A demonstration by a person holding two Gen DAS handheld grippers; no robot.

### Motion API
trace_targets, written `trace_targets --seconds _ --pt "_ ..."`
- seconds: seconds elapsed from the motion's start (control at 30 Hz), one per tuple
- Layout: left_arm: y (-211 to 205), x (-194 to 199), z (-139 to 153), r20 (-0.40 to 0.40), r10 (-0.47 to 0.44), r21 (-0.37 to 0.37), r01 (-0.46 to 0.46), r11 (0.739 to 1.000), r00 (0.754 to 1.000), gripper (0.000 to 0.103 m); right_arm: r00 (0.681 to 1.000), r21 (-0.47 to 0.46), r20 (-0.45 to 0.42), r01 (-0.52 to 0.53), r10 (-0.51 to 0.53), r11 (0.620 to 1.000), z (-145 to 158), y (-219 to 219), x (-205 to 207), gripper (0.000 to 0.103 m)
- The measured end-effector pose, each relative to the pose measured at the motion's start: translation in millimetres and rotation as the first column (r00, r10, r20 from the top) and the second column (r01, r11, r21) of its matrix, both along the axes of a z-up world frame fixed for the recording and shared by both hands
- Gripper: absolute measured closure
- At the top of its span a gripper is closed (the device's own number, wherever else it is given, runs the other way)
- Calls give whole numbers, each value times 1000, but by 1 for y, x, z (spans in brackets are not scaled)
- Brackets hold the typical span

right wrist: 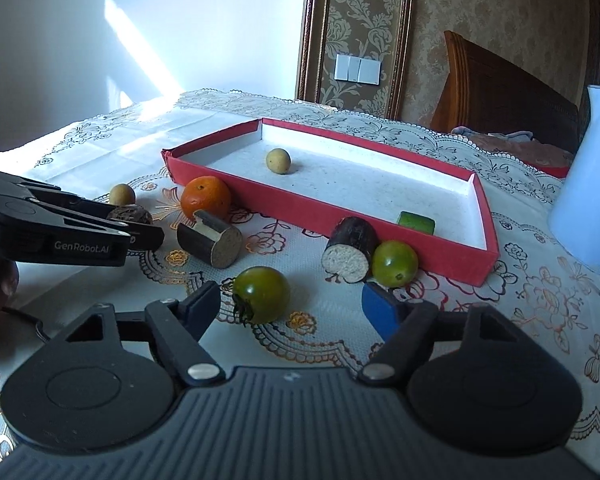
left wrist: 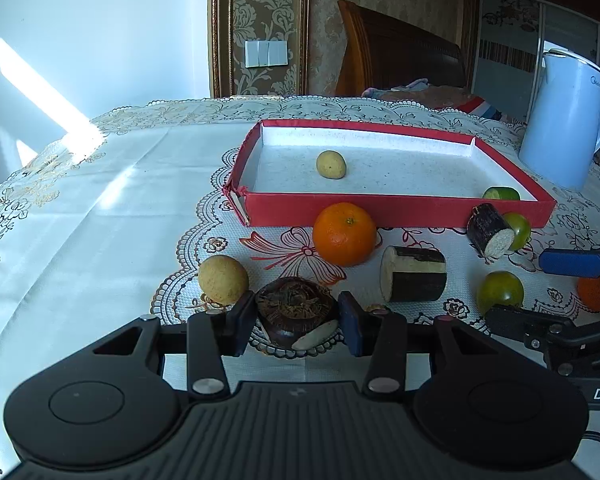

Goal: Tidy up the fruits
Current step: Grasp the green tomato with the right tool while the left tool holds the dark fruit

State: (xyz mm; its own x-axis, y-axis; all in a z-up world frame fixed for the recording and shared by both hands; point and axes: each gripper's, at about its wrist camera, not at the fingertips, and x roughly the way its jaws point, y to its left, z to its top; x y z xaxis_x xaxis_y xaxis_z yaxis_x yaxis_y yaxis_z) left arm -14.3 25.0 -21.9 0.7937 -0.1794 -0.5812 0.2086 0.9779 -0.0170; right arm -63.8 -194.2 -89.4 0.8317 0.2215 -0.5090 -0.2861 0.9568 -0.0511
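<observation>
Water chestnut (left wrist: 296, 312) sits on the bench (left wrist: 100, 220), pinched between the left claw (left wrist: 296, 326) pads; next, likely a lift toward the red tray (left wrist: 396, 210). Right claw (right wrist: 296, 312) spreads around a green tomato (right wrist: 262, 294).

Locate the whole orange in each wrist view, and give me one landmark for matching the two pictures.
Left wrist view: the orange sits just below centre, against the near wall of the red tray, above the left gripper.
Right wrist view: it lies left of centre, at the tray's near left corner, behind a cut dark-skinned stalk piece.
Shared landmark: the small yellow fruit lying alone inside the tray.
</observation>
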Motion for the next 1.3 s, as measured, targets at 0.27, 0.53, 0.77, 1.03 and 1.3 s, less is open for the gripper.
trace_targets --seconds 0.27,0.53,0.77,1.03,1.3 --pt "-1 0 0 0 0 1 0 1000 1000 59 998 40 -64 -1 4 999 -6 3 13 55" --pt "0 0 0 1 0 2 0 1000 1000 59 999 11 -51 0 0 1000 -6 7 12 56" --pt "1 0 0 1 0 -3 0 1000 1000 59 999 9 -48 -21 21 1000 -6 10 10 67" --pt "1 0 0 1 0 -4 0 1000 1000 59 999 8 -36 -14 15 1000 -6 10 8 73" --pt "6 -2 2 10 16 -30 -15 999 1000 59 999 40 -33 16 -15 999 -5 3 8 73"
